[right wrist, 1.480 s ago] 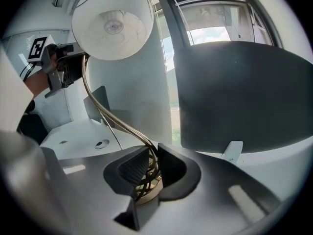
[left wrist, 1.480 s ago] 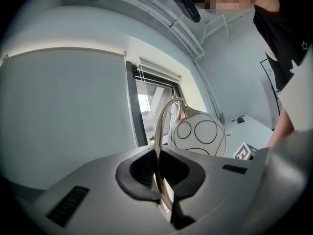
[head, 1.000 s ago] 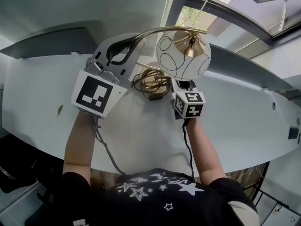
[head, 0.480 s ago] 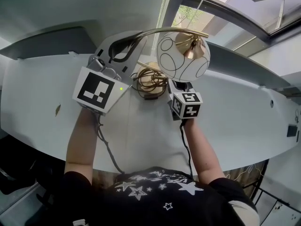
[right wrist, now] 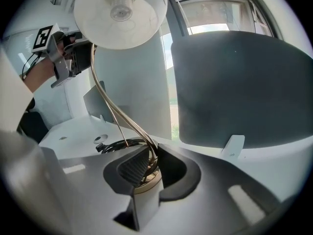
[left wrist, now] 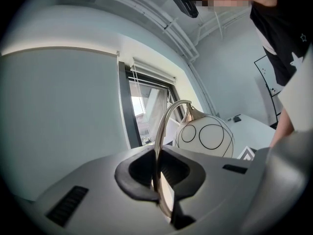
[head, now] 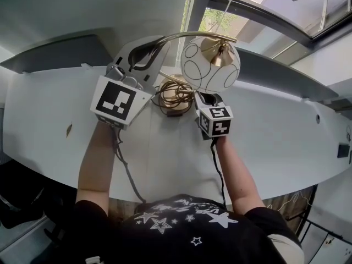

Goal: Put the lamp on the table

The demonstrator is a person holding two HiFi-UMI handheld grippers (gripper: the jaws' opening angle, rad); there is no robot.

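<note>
The lamp has a white globe shade with thin black circles, a curved brass arm and a round brass base wrapped in a coiled dark cord, low over the white table. My left gripper is shut on the brass arm, with the shade just beyond it. My right gripper is shut on the brass stems just above the base. In the right gripper view the shade hangs overhead. Whether the base rests on the table I cannot tell.
A dark curved panel stands along the table's far edge with a window behind it. A small white bracket sits at the panel's foot. The table's front edge runs close to the person's body.
Both grippers keep their hold. The lamp and the two grippers have barely shifted, a little to the left in the head view.
</note>
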